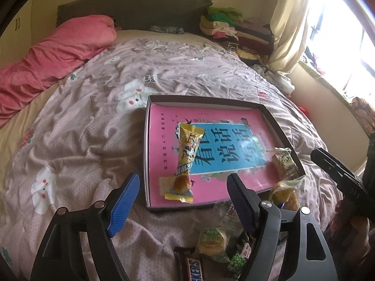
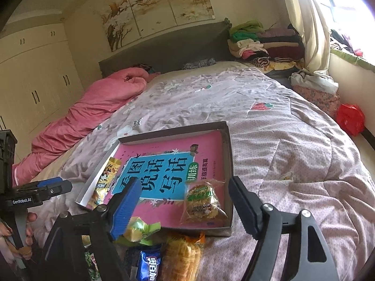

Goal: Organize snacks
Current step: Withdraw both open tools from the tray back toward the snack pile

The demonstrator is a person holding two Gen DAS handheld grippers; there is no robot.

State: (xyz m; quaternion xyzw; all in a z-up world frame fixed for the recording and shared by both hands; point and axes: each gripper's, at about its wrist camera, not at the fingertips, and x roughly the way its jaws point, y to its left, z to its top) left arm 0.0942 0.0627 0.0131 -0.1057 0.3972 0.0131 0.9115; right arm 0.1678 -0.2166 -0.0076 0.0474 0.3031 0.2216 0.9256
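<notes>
A shallow dark box (image 1: 146,145) lies on the bed with a pink book (image 1: 161,140) as its floor. On the book rest a long yellow snack pack (image 1: 185,157) and a small cake pack (image 1: 284,164) in the near right corner. My left gripper (image 1: 183,180) hovers open over the yellow pack's near end, pads apart from it. My right gripper (image 2: 185,182) stands open above the cake pack (image 2: 202,202), not touching it. Loose snacks lie before the box (image 2: 230,154): a round green-labelled cake (image 1: 212,241), a Snickers bar (image 1: 194,269), a blue biscuit pack (image 2: 148,267), an orange pack (image 2: 181,255).
The bed carries a crumpled lilac quilt (image 1: 93,128) and a pink duvet (image 1: 54,53) at the far left. Folded clothes (image 1: 229,28) are stacked by the headboard. A curtain (image 2: 311,35) and window stand right, wardrobes (image 2: 35,82) left, a red bag (image 2: 350,118) on the floor.
</notes>
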